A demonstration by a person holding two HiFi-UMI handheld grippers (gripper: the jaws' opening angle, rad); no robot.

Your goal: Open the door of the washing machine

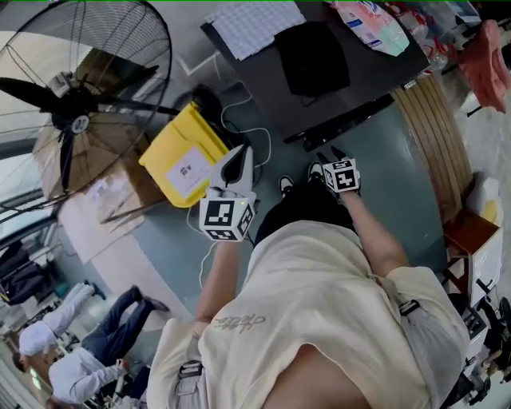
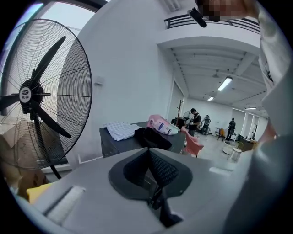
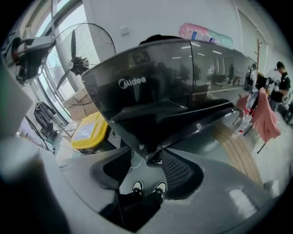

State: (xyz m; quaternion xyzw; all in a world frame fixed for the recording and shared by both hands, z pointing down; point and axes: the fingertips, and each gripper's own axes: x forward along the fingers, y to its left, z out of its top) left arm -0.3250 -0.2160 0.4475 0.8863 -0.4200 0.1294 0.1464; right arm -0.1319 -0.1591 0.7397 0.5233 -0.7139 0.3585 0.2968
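Washing machine [image 3: 151, 87], a dark glossy Midea unit, was seen just ahead of the person. Its front filled the upper part of the right gripper view. In the head view its top was loaded with a checked cloth [image 1: 251, 24] and a black garment [image 1: 311, 56]. The door was judged to be shut, as no gap could be seen along the front.

The right gripper [image 3: 146, 157] was held with its jaws spread wide and nothing between them. Only the person's shoes [image 3: 146, 187] on the floor were seen through the gap, with the machine's lower edge just beyond the tips. The left gripper [image 2: 148, 155] was held with its jaws brought together on nothing, pointed toward the machine's top.

The step in hand was judged to be the approach to the door, with no grip yet taken. The next move would call for the open jaws to be brought onto the door's handle or edge, which could not be picked out with certainty. They would then need to be closed and drawn outward.
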